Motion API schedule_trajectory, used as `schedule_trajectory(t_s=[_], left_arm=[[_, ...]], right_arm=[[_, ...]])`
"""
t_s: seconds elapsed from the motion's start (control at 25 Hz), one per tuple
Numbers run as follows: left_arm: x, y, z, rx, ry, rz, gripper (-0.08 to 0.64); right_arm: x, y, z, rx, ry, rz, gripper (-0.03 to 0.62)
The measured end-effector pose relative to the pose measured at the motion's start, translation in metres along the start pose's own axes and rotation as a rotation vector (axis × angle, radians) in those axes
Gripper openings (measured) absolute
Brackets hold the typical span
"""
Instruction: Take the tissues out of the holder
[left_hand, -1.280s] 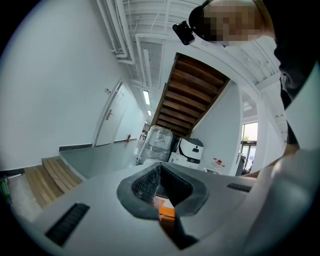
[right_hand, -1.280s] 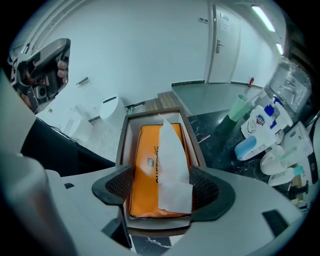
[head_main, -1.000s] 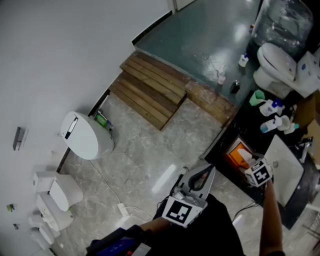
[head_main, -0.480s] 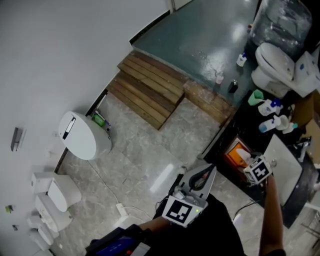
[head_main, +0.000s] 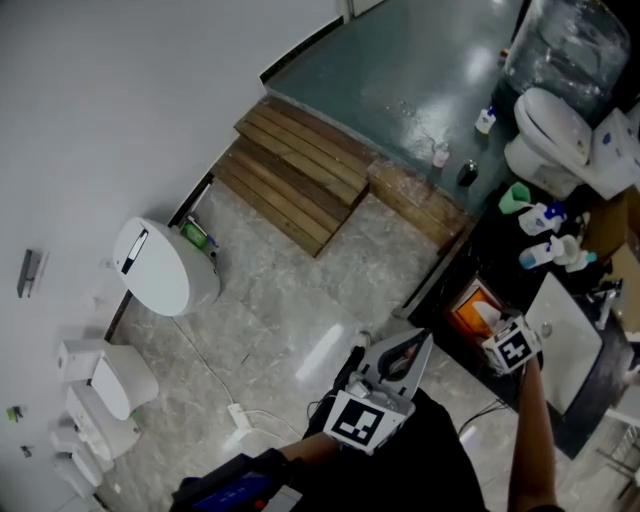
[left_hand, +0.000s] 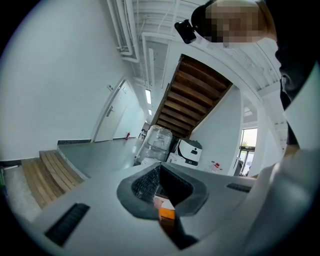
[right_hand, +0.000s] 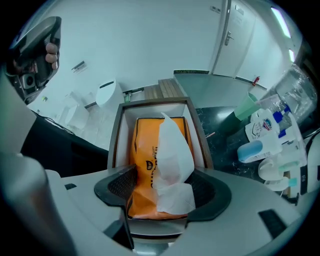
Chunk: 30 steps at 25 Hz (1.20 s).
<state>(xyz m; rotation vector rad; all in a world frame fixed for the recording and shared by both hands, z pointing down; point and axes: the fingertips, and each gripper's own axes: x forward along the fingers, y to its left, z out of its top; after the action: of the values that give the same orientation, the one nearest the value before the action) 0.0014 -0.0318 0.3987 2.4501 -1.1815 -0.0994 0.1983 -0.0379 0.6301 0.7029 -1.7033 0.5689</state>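
An orange tissue pack (right_hand: 145, 150) lies in a white-lined holder with a brown rim (right_hand: 114, 145). A white tissue (right_hand: 175, 150) stands up out of the pack's slot. My right gripper (right_hand: 162, 187) points down over the pack's near end. Its jaws have just been closing, with the pack and tissue between the pads, and I see no squeeze. In the head view this gripper (head_main: 495, 330) hangs over the pack (head_main: 470, 315) on the dark counter. My left gripper (head_main: 424, 338) is held level near my body. Its tips (left_hand: 160, 167) meet on nothing.
The holder stands at the edge of a black counter (head_main: 500, 260), next to a white sink (head_main: 565, 340). A green cup (right_hand: 246, 106) and several bottles (right_hand: 267, 132) stand to its right. On the floor are wooden steps (head_main: 300, 180) and a white round lid (head_main: 155, 268).
Both grippers keep their places. Only the head view has drifted slightly.
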Motion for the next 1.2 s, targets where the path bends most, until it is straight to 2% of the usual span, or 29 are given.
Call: schedule_trajectory(t_s=[0.12, 0.28, 0.56, 0.76, 0.88, 1.2], left_arm=[[0.001, 0.0, 0.001, -0.001, 0.003, -0.005, -0.003], [0.001, 0.004, 0.002, -0.002, 0.004, 0.001, -0.003], [0.0, 0.004, 0.003, 0.008, 0.003, 0.001, -0.003], [-0.003, 0.007, 0.004, 0.011, -0.003, 0.015, -0.003], [-0.005, 0.009, 0.005, 0.007, -0.006, 0.02, -0.003], [-0.009, 0.01, 0.005, 0.005, -0.007, 0.02, -0.003]], right_arm=[[-0.006, 0.0, -0.001, -0.008, -0.046, 0.0, 0.306], [-0.013, 0.002, -0.001, -0.039, -0.098, -0.02, 0.239], [-0.017, 0.005, 0.001, -0.089, -0.075, -0.046, 0.169], [-0.023, 0.005, 0.006, -0.138, -0.097, -0.066, 0.135], [-0.028, 0.001, 0.008, -0.135, -0.107, -0.095, 0.12], [-0.03, 0.003, 0.005, -0.127, -0.111, -0.103, 0.086]])
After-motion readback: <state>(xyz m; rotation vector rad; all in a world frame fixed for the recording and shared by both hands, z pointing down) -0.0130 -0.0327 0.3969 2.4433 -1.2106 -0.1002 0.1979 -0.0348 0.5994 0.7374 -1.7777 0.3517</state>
